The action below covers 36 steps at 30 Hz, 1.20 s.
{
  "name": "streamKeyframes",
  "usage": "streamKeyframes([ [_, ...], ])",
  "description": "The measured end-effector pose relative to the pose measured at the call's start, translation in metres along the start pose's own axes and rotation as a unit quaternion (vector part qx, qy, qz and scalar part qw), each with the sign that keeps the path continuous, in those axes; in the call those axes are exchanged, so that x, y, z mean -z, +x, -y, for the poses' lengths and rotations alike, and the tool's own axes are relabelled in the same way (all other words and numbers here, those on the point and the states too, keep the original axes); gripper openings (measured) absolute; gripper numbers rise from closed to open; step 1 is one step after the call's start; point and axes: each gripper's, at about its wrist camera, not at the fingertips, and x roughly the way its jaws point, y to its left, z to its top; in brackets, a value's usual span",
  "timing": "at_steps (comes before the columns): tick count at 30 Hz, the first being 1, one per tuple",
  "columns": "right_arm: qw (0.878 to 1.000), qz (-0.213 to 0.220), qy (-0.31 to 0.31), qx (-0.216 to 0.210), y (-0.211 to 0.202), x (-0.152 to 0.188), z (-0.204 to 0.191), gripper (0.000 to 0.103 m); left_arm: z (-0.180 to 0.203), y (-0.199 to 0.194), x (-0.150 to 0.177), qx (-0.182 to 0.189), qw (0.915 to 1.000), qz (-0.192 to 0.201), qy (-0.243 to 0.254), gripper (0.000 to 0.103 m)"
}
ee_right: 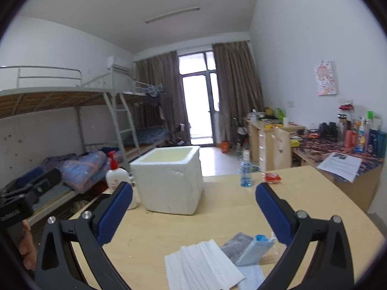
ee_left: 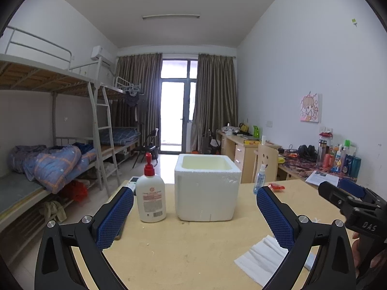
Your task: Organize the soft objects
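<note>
Both claws spread wide, nothing between the fingers. Left claw [ee_left: 194,213] hovers over the tabletop [ee_left: 188,249], aimed at the white foam box [ee_left: 206,191], which stands upright with its top open and looks empty as far as the inside shows. Lotion pump bottle [ee_left: 150,198] stands just left of the box, small blue spray bottle [ee_left: 259,180] to its right, red packet [ee_left: 277,186] past that. Right claw [ee_right: 193,213] is beside the left one, over the near right part of the tabletop. Soft items lie flat below it: white folded cloth [ee_right: 203,265], grey cloth [ee_right: 235,244] behind it, a light-blue mask [ee_right: 251,278] partly under the white cloth, and a blue-capped pack [ee_right: 255,249] on top. All well apart from the box.
</note>
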Motion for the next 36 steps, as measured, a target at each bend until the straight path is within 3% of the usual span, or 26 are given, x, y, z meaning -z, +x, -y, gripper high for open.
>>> streamKeyframes([
  [5,1.0,-0.002,-0.019,0.0,-0.002,0.005,-0.002,0.103,-0.002,-0.003,0.005,0.004,1.0,0.001,-0.005,0.102],
  [7,1.0,-0.008,0.0,-0.027,-0.004,0.007,0.003,0.103,-0.002,-0.005,0.007,0.007,0.9999,0.002,-0.007,0.102],
  [16,0.998,-0.007,0.029,-0.056,-0.023,0.026,0.013,0.103,0.005,-0.025,0.02,0.023,0.9996,0.018,-0.001,0.102],
  [30,0.998,-0.01,0.033,-0.057,-0.037,0.038,0.015,0.103,0.02,-0.03,0.028,0.038,0.9989,0.019,0.018,0.102],
  [36,1.0,-0.013,0.002,-0.021,-0.044,0.054,0.014,0.103,0.023,-0.037,0.042,0.05,0.9982,0.023,0.025,0.102],
])
